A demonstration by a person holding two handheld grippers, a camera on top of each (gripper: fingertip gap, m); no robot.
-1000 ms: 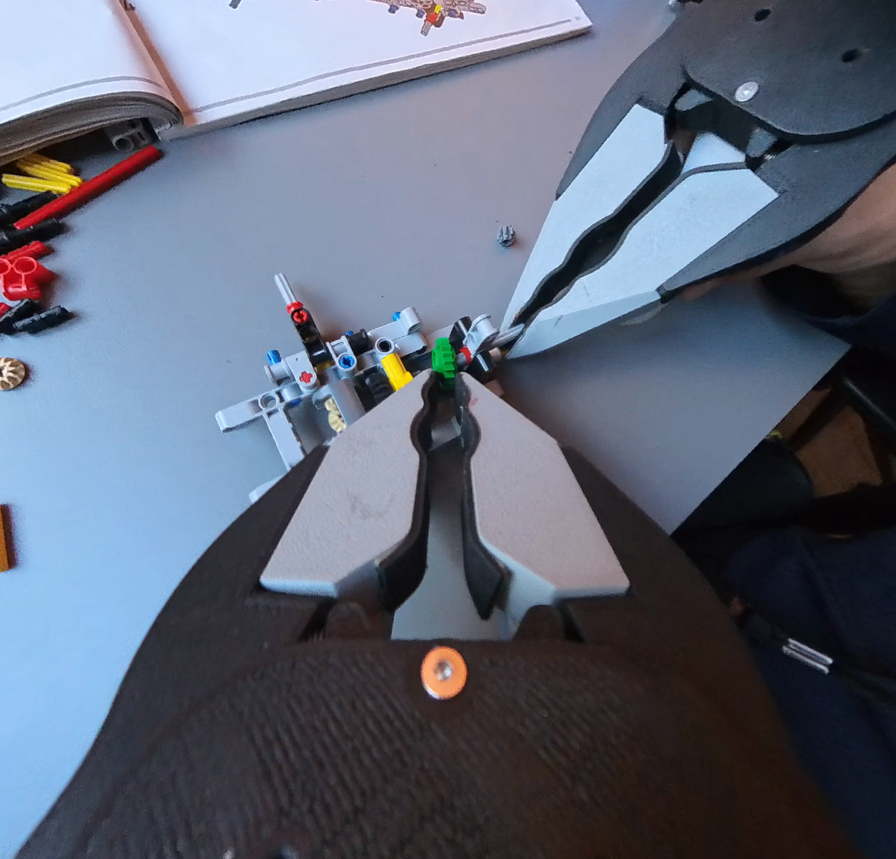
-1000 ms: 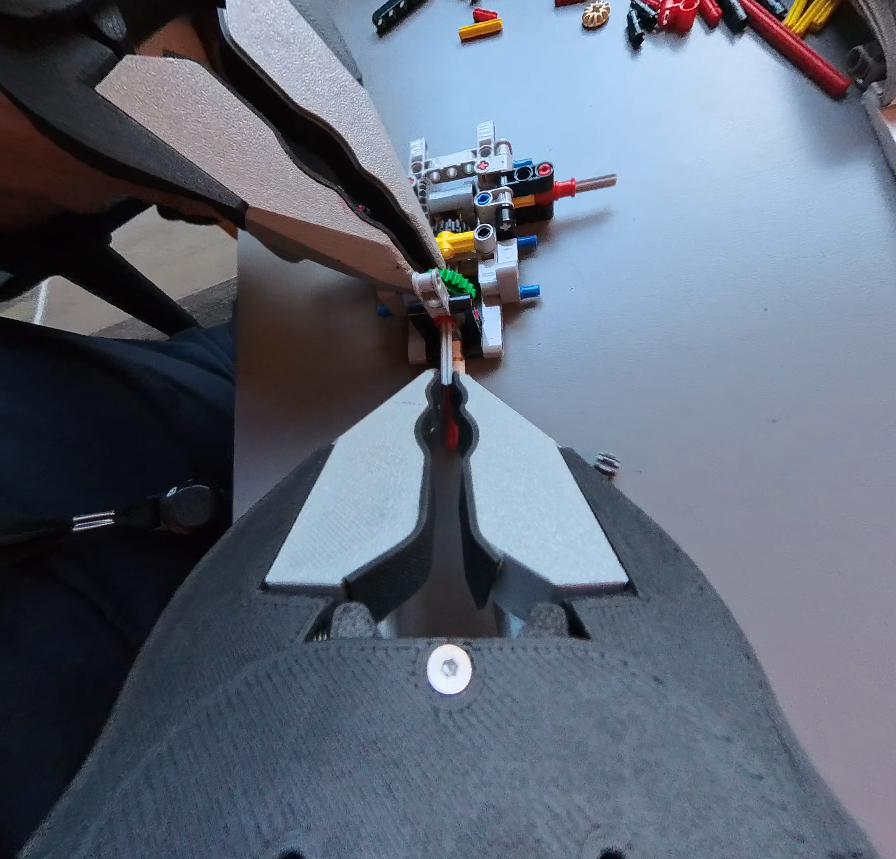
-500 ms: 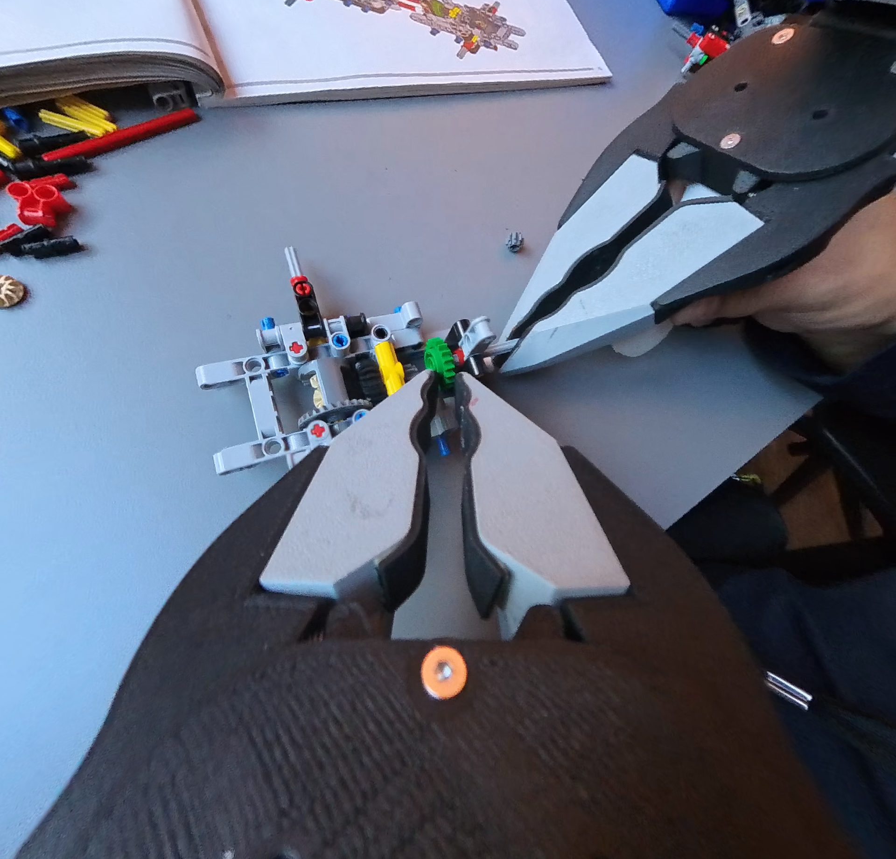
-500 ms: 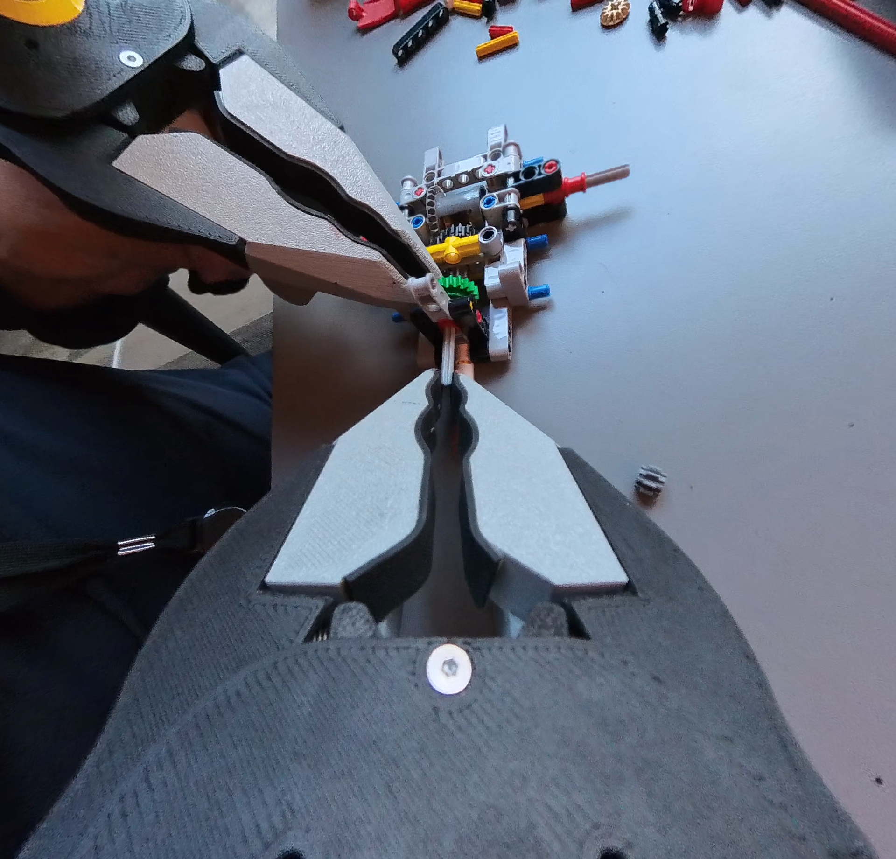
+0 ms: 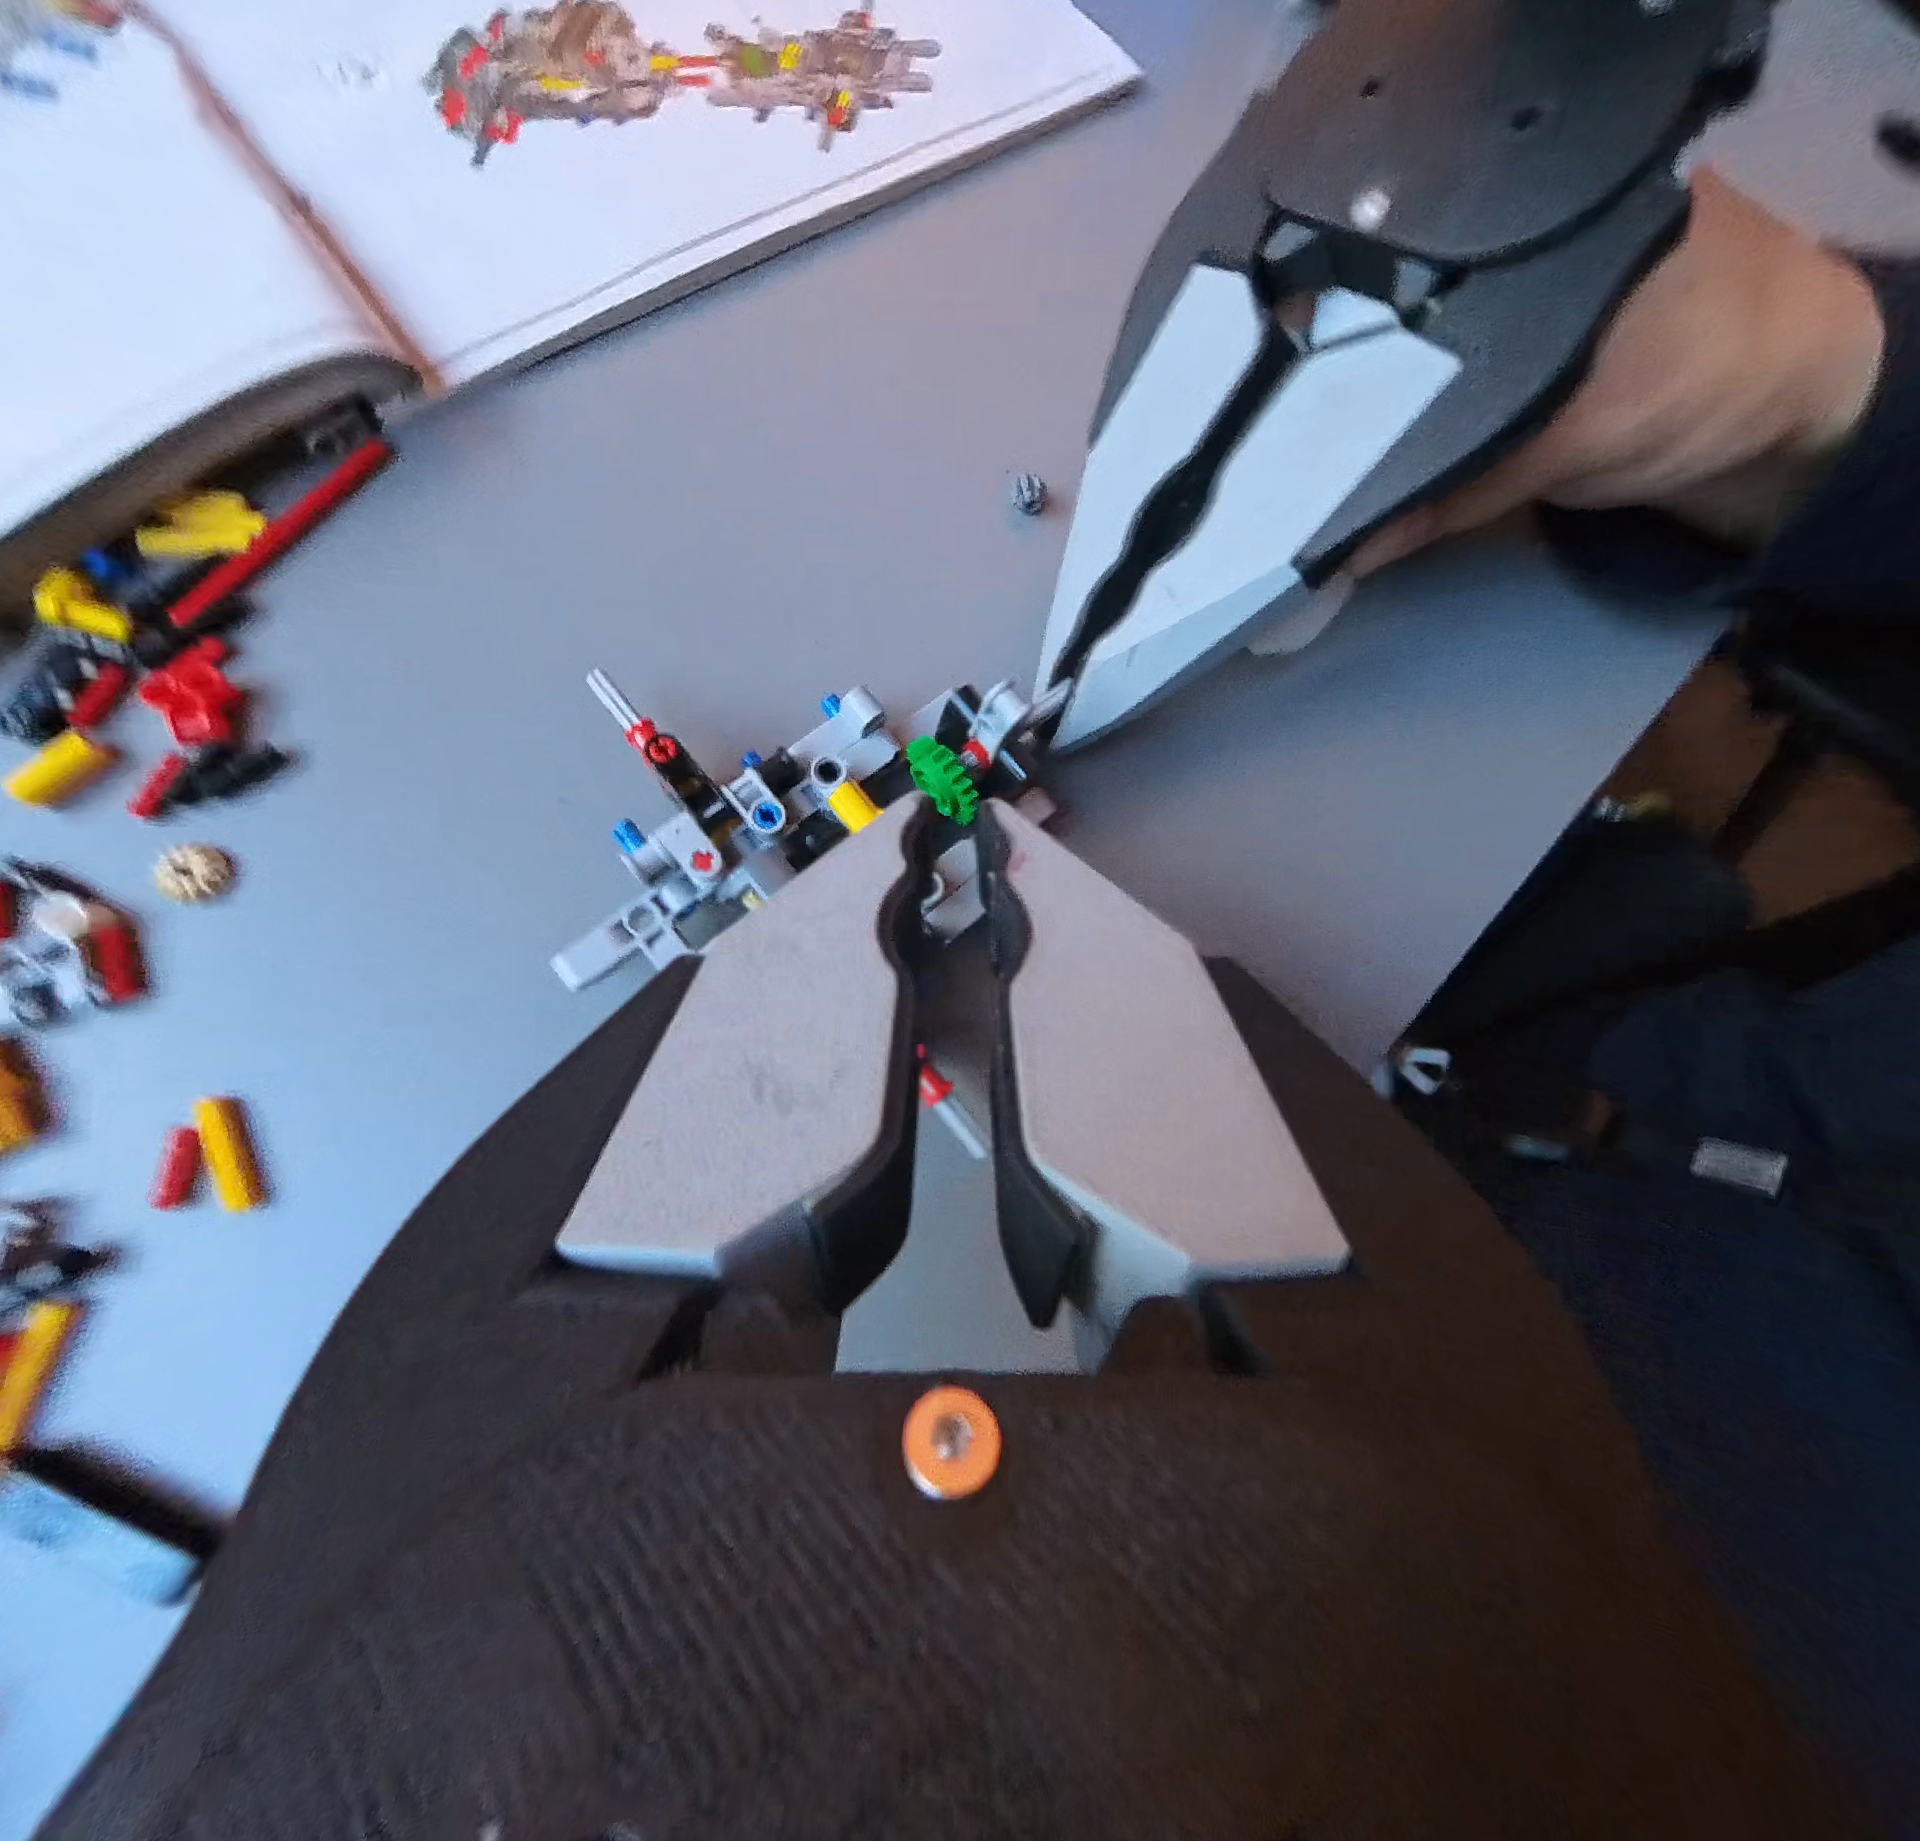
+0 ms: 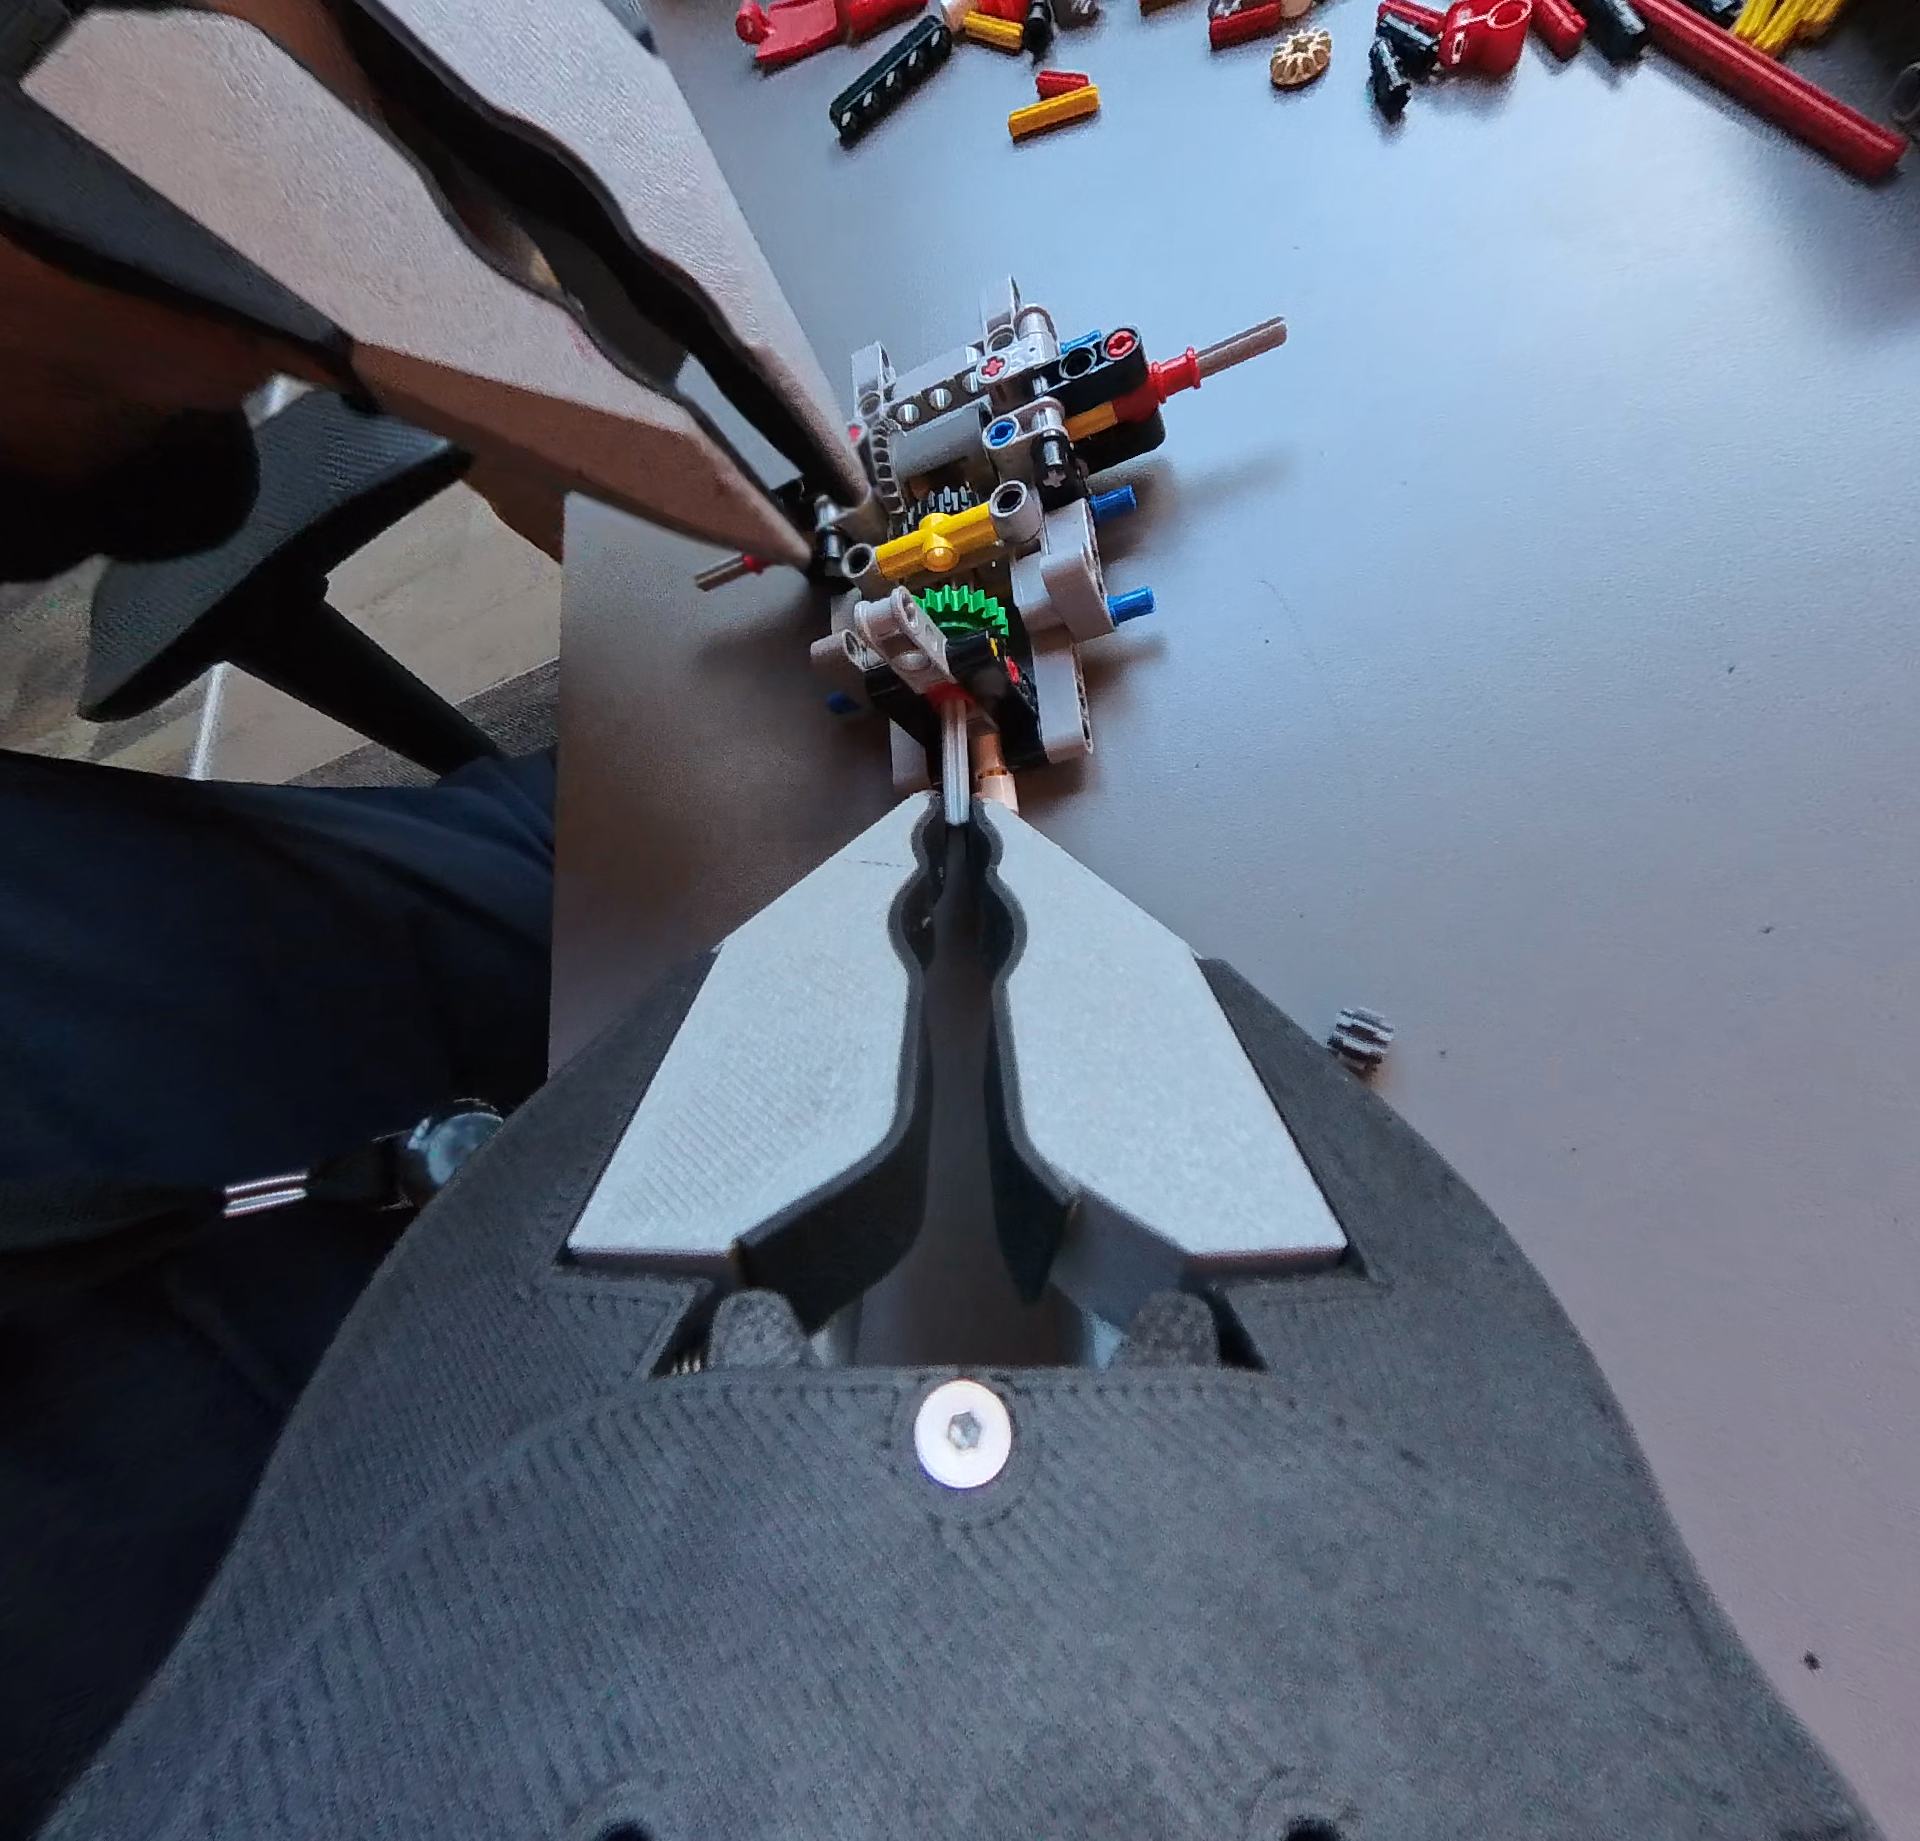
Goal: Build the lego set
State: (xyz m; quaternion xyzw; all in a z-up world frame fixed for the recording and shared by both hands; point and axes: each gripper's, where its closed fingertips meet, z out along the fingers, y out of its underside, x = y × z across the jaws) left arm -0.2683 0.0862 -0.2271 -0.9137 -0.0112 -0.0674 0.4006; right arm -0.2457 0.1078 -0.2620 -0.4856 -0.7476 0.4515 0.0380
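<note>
Grey tabletop point(image 5: 727, 503) under my left gripper point(image 5: 951, 815), which is clamped on the brick assembly point(image 5: 790, 804) beside its green gear point(image 5: 940, 775); an open instruction booklet point(image 5: 623, 181) lies beyond. My right gripper point(image 6: 961, 820) pinches the assembly's grey axle point(image 6: 956, 763); loose bricks point(image 6: 1299, 4) are scattered beyond.

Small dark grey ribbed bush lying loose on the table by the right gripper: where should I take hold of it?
Grip the small dark grey ribbed bush across its ribbed sides, coming from above. It lies alone on the grey table, apart from the brick assembly, so nothing crowds the fingers. Its ribs likely resist slipping.
</note>
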